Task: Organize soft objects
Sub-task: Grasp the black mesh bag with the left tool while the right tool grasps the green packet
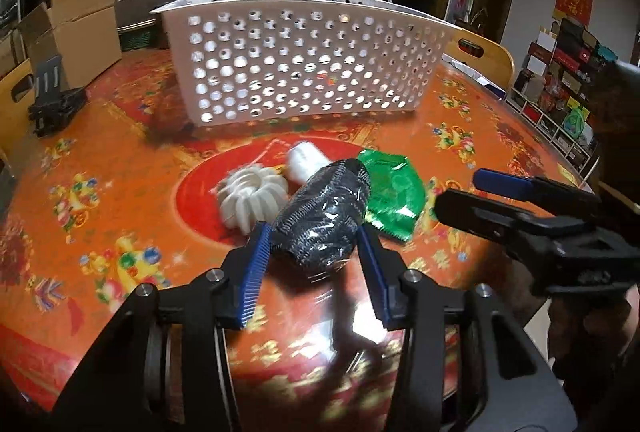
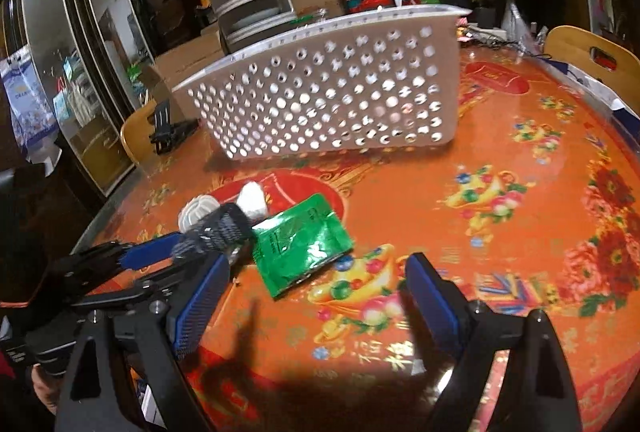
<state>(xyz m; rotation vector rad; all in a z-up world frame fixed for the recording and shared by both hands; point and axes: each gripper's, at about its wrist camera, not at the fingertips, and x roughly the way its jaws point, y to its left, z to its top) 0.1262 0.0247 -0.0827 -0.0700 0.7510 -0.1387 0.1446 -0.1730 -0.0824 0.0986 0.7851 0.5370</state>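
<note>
Left gripper (image 1: 314,238) clamps dark wrapped bundle (image 1: 320,208); right gripper (image 2: 316,280) wide open, empty, only right wrist view shows.

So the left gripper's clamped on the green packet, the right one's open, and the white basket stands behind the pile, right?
Not quite. The left gripper is clamped on the black wrapped bundle, not the green packet, which lies free on the table beside it. The left wrist view shows this. The right gripper is open, and the white basket stands behind.
</note>
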